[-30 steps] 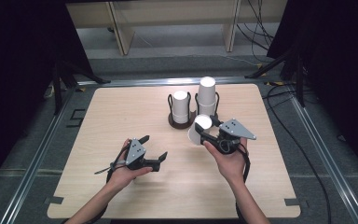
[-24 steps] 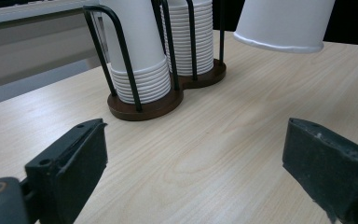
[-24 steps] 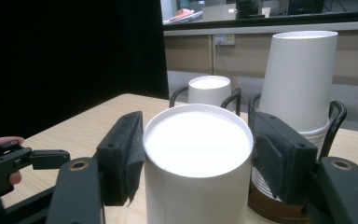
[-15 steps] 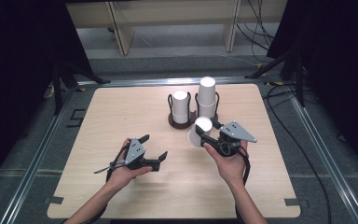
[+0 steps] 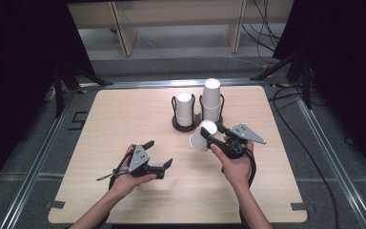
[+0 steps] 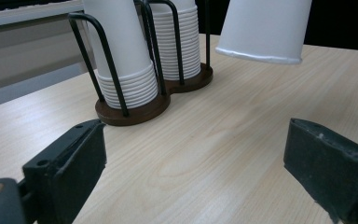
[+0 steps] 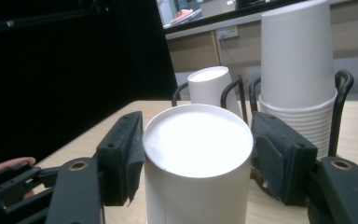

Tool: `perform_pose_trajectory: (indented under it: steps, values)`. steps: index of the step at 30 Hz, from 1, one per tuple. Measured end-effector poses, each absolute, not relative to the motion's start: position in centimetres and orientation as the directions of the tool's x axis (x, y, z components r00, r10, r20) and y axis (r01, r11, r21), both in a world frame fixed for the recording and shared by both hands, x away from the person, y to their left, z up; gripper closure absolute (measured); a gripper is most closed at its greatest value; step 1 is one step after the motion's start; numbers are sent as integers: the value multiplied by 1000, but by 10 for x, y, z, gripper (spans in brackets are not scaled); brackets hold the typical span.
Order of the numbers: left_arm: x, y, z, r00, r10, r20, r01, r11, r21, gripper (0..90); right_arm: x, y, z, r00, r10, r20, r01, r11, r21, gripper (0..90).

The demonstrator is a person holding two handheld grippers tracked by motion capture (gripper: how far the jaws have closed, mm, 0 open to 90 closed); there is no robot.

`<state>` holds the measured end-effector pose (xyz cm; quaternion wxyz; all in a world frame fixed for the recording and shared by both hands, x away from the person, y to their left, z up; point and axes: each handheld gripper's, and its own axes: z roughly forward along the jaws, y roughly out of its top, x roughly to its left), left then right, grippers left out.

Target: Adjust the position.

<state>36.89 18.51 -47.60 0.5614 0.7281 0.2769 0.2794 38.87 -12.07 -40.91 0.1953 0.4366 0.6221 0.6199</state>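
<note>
A cup point(image 5: 201, 136) is pinched by the right tool point(image 5: 210, 138) and held tilted above the tabletop point(image 5: 124, 114), its axis pointing toward the rack point(image 5: 196, 110) just beyond. The left tool point(image 5: 159, 155) is spread, empty, and farther from the rack.

Held cup point(image 6: 262, 29) cut off above; rim point(image 7: 196, 219) below.
</note>
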Motion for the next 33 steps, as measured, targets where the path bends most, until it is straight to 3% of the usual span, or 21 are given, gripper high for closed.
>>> perform_pose_trajectory:
  steps: [10,16,28,29,33]
  values:
    - [375,170,-474,734,674,83,81,-208,975,57,389,-143,-423,-464,736,493,415,-310,855,369]
    - [375,156,-474,779,622,73,69,-200,977,57,391,-159,-430,-385,654,651,503,-443,742,369]
    - [384,138,-471,824,562,62,52,-185,981,53,397,-167,-436,-313,543,779,587,-534,608,369]
    - [384,137,-470,825,562,63,53,-188,981,51,400,-168,-438,-327,578,748,563,-517,645,369]
    - [386,134,-467,838,543,59,54,-189,980,47,403,-168,-441,-335,579,743,559,-513,651,369]
